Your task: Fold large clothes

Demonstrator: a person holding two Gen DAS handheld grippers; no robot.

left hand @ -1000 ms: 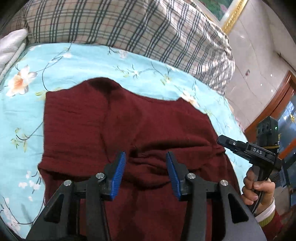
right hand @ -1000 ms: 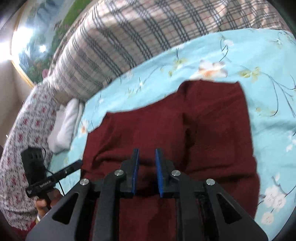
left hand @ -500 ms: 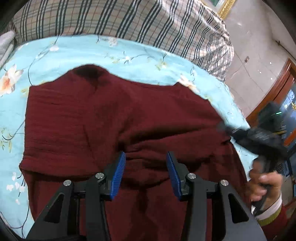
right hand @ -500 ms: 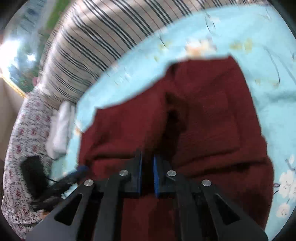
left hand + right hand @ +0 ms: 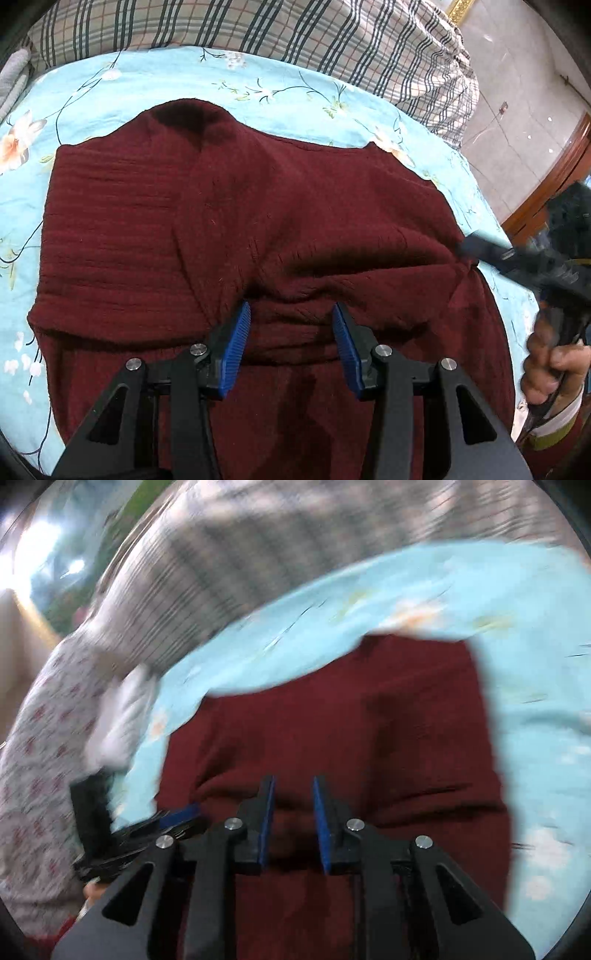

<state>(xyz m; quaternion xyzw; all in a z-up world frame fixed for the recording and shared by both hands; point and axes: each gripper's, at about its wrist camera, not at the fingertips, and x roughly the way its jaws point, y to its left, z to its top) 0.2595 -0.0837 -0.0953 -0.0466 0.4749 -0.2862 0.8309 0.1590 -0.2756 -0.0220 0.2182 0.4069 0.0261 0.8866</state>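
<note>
A dark red knit sweater (image 5: 229, 221) lies partly folded on a light blue floral bedsheet (image 5: 295, 92), collar at the far side. My left gripper (image 5: 291, 314) is open and empty just above a bunched fold in the sweater's middle. In the blurred right wrist view the sweater (image 5: 369, 720) fills the centre. My right gripper (image 5: 293, 786) is open, with a moderate gap, over the sweater's near part. It also shows in the left wrist view (image 5: 476, 245), its tip at the sweater's right edge.
A plaid quilt (image 5: 295, 33) lies bunched at the far side of the bed. A white folded cloth (image 5: 122, 716) and a red-patterned cover (image 5: 40, 738) lie to the left. A wooden door frame (image 5: 546, 184) stands beyond the bed's right edge.
Both grippers moved forward over the sweater. My right gripper's jaws went from nearly closed to open. My left gripper stayed open.
</note>
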